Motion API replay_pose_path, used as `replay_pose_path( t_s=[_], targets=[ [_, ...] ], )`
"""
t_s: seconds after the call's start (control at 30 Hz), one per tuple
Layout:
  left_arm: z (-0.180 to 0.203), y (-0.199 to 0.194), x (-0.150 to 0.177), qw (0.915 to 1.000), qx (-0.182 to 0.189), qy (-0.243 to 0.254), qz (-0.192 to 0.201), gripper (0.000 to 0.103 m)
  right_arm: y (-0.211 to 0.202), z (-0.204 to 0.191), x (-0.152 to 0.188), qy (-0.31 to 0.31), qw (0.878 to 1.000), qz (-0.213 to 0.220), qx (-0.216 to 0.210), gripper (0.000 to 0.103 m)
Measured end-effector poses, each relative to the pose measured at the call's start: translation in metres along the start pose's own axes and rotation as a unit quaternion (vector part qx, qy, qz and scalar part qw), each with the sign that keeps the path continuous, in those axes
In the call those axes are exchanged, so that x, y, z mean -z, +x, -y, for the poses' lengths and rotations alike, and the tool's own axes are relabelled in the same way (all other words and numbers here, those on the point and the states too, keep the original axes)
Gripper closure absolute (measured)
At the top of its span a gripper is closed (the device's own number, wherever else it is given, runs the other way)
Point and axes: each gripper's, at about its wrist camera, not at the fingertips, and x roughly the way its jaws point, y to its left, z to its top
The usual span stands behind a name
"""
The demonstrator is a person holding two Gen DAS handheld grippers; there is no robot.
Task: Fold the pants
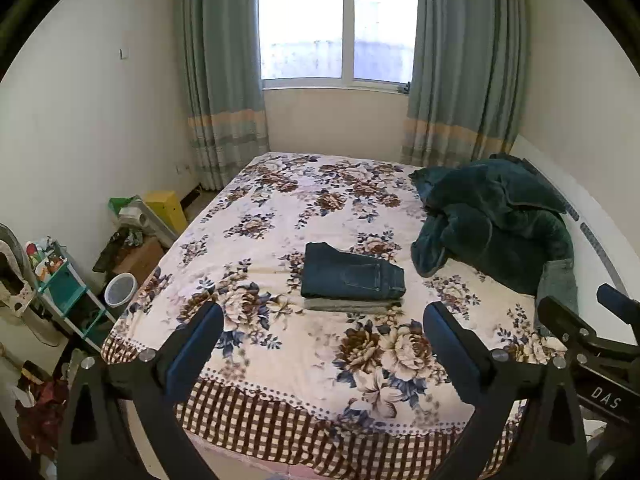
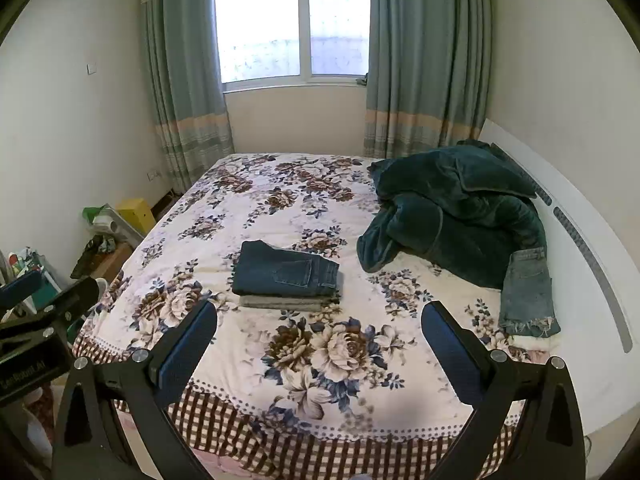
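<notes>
Folded dark blue jeans (image 1: 352,274) lie on top of folded grey pants (image 1: 352,305) in the middle of the floral bed (image 1: 280,208); the same stack shows in the right wrist view, jeans (image 2: 286,270) over grey pants (image 2: 288,302). Light blue frayed jeans (image 2: 528,292) lie unfolded at the bed's right side, partly under a dark green blanket, also in the left wrist view (image 1: 558,292). My left gripper (image 1: 322,316) is open and empty, held above the bed's near edge. My right gripper (image 2: 320,316) is open and empty beside it.
A dark green blanket (image 2: 456,208) is heaped at the bed's right by the white headboard (image 2: 580,240). Left of the bed stand a teal shelf (image 1: 68,292), a white bin (image 1: 120,290), boxes and clutter. Curtains and a window are behind.
</notes>
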Motion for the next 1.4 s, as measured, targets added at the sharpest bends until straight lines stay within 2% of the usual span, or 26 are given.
replay_pose_path(
  t_s=[0.37,1.4],
  targets=[
    [-0.007,-0.011,0.005,0.9999,-0.007,-0.004,0.007,0.001,-0.006,-0.015,0.0,0.0,1.0,0.001,-0.007,0.0],
    [-0.014,-0.015,-0.006,0.9998,-0.011,-0.01,0.01,0.001,0.004,-0.024,0.004,0.007,1.0,-0.009,-0.016,0.0]
  ],
)
